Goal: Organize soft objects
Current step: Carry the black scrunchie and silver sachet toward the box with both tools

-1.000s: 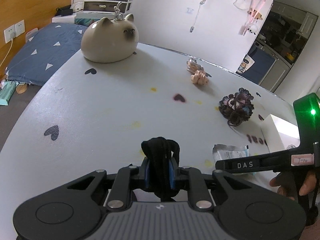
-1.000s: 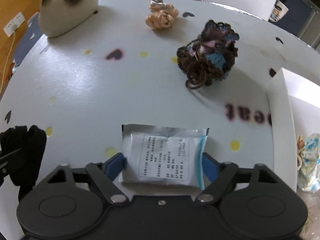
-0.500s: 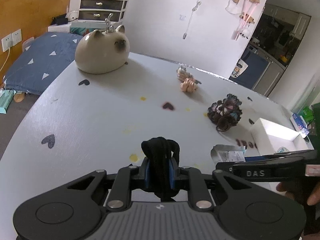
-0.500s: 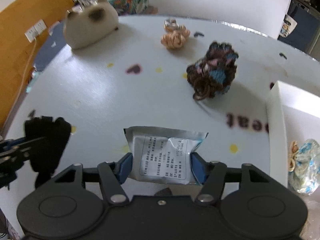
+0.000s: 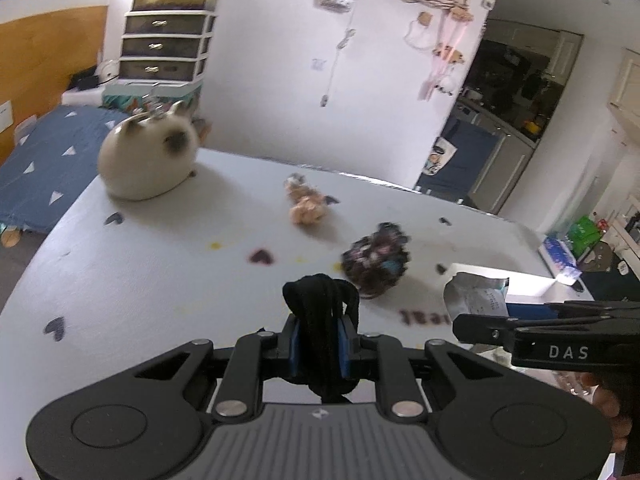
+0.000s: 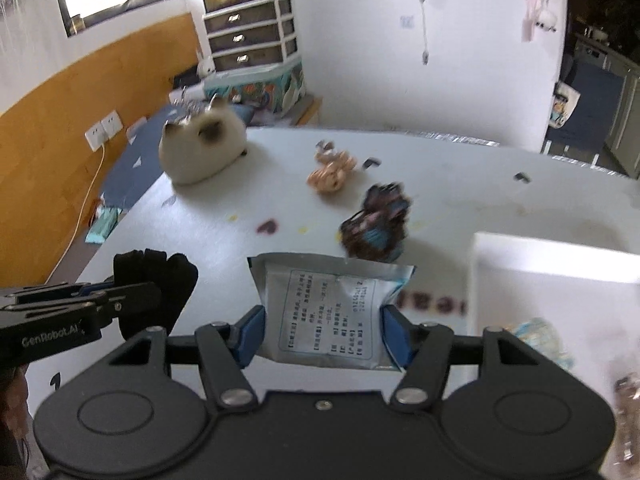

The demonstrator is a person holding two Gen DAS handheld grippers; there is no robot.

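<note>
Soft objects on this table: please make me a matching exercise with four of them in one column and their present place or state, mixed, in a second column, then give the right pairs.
Column 1
1. black fabric piece
2. silver packet
3. cat plush
4. blue patterned scrunchie

Column 2
A. inside the white box
B. held in the left tool
C. on the table at its far left
D. held in the right tool

Pairs: 1-B, 2-D, 3-C, 4-A

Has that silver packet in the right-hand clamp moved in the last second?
Yes. The silver packet, gripped by the right gripper, has risen off the table; a second ago it lay flat near the dark yarn ball.
</note>
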